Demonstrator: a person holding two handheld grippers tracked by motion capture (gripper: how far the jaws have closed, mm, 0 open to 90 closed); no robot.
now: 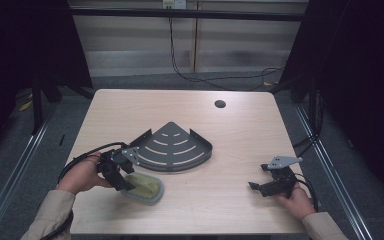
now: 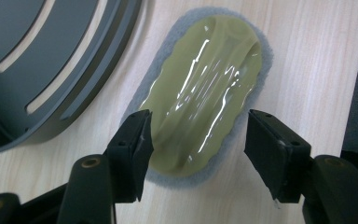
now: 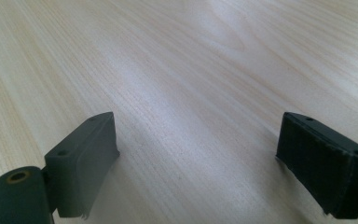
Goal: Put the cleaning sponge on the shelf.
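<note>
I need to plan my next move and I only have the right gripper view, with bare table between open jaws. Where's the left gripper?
Observer: The left gripper is at the front left, with its jaws straddling the near end of a sponge.
Operator: Is it gripped?
Observer: No. One jaw is at the sponge's edge and the other stands clear.
Operator: Anything close by?
Observer: A dark rack lies just behind the sponge, apart from it.
</note>
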